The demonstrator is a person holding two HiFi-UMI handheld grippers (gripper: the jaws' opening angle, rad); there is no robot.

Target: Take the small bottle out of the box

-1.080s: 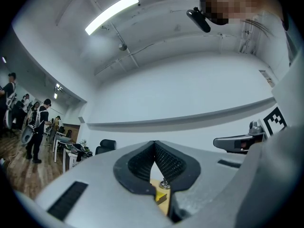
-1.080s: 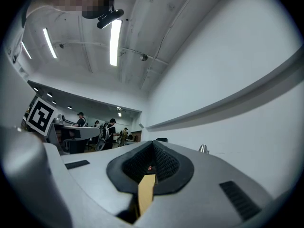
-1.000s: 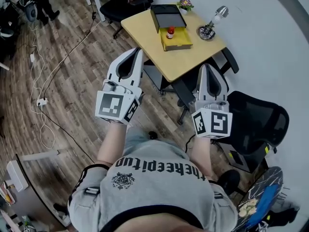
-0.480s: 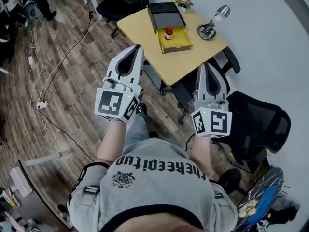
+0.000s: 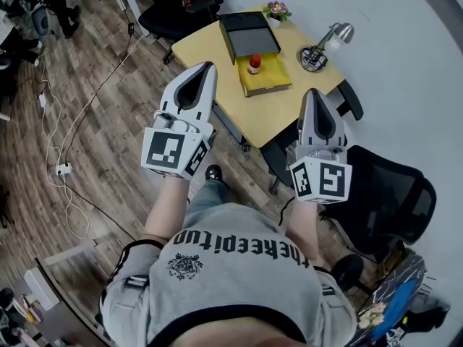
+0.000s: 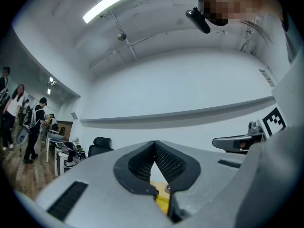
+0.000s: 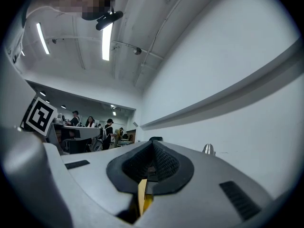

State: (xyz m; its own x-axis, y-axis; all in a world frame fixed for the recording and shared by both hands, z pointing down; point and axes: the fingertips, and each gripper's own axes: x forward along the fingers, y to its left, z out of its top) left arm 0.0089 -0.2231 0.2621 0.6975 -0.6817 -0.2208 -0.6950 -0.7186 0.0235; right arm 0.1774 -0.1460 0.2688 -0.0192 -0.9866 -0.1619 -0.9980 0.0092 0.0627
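Note:
The small bottle (image 5: 255, 64), red-capped, stands in an open yellow box (image 5: 266, 78) whose black lid (image 5: 249, 33) is raised behind it, on a yellow table (image 5: 282, 110) at the top of the head view. My left gripper (image 5: 206, 68) is held in the air short of the table's near left edge, shut and empty. My right gripper (image 5: 316, 92) hovers over the table's near right corner, also shut and empty. In the left gripper view the left gripper (image 6: 154, 144) points at a white wall, and a strip of yellow shows below its pads. The right gripper view shows the right gripper (image 7: 153, 144) closed the same way.
A desk lamp (image 5: 322, 49) and a small flower pot (image 5: 276, 9) stand on the table's far side. A black office chair (image 5: 383, 186) sits at the right, another chair (image 5: 177, 6) behind the table. Cables (image 5: 65, 168) trail over the wooden floor. People (image 6: 28, 127) stand far off at the left.
The table with the box and bottle has come a little closer and lower in the head view. Both grippers have stayed shut and shifted slightly up toward the table.

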